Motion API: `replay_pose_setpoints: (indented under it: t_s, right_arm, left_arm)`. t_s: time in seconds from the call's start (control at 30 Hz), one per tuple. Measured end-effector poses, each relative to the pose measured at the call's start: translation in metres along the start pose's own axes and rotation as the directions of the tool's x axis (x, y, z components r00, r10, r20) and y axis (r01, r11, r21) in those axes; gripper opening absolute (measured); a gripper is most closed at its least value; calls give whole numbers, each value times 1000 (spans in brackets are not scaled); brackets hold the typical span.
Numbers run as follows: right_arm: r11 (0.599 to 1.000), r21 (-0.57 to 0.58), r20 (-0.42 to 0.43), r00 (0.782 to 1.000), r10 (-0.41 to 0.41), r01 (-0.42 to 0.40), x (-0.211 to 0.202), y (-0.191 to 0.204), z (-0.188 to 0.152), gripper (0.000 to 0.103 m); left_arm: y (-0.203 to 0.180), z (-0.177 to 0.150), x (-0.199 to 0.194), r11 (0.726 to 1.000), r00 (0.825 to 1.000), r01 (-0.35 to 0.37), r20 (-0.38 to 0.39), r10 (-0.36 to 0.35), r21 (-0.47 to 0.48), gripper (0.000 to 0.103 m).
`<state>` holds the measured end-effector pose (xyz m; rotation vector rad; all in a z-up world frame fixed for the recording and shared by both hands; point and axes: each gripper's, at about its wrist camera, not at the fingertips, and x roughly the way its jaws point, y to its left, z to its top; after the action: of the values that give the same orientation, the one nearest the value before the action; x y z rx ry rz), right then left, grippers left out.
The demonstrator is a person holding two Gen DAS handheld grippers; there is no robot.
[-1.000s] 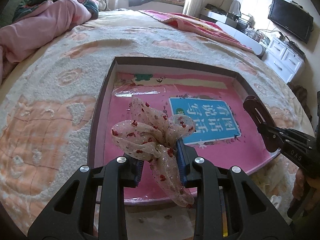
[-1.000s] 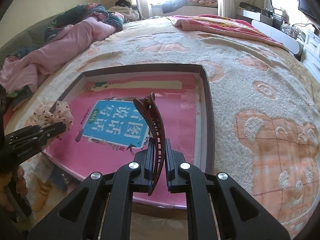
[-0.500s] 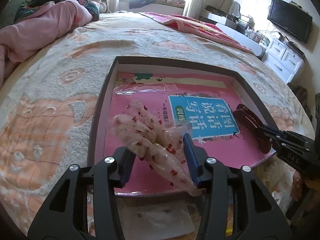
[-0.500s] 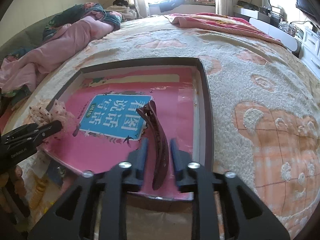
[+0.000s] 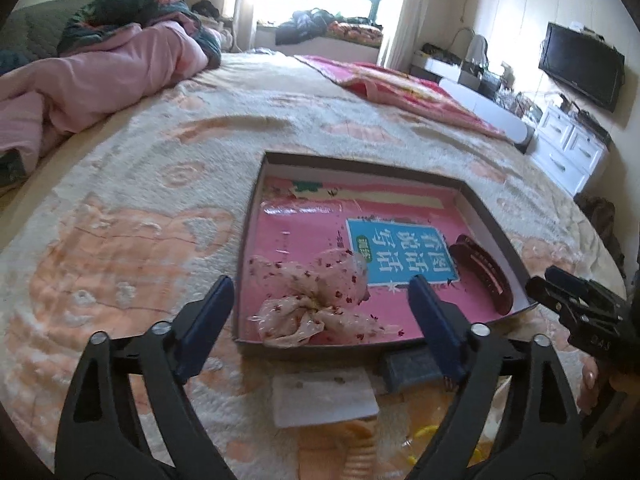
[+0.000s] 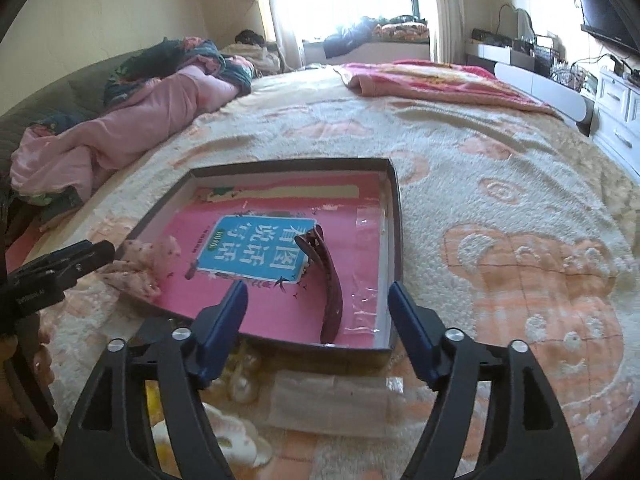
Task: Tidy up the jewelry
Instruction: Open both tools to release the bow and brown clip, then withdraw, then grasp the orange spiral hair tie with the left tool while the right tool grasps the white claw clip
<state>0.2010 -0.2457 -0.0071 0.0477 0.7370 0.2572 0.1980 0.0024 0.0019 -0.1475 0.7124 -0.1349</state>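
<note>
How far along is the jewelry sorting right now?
Done: scrunchie and hair clip lie in the tray. In hand: nothing; left gripper and right gripper have just been opening, empty. Left: pale pieces on the bed before the tray.

Floral sheer scrunchie [image 5: 316, 304] and dark-red hair claw [image 6: 326, 280] lie apart inside shallow box [image 6: 396, 216].

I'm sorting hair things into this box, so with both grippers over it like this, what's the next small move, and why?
Probably draw both grippers back toward the loose pieces on the bed in front of the box. The bow and the clip lie inside it, and the jaws of the left gripper and right gripper have just been opening and now stand clear, so more items near the front edge seem next.
</note>
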Motion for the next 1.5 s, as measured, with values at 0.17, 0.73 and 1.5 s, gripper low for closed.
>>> replay_pose_setpoints:
  t_s: [0.17, 0.73, 1.5]
  right_arm:
    - [1000, -24, 42, 999, -1, 2, -23, 5, -5, 77]
    - [999, -32, 61, 998, 27, -25, -67, 14, -32, 82]
    - [991, -99, -16, 996, 92, -93, -71, 42, -69, 86]
  left_arm:
    - [0, 0, -18, 1000, 999, -11, 33, 10, 9, 92]
    - [-1, -25, -55, 1000, 998, -10, 70, 8, 18, 92]
    - [0, -81, -59, 996, 999, 27, -26, -25, 80, 91]
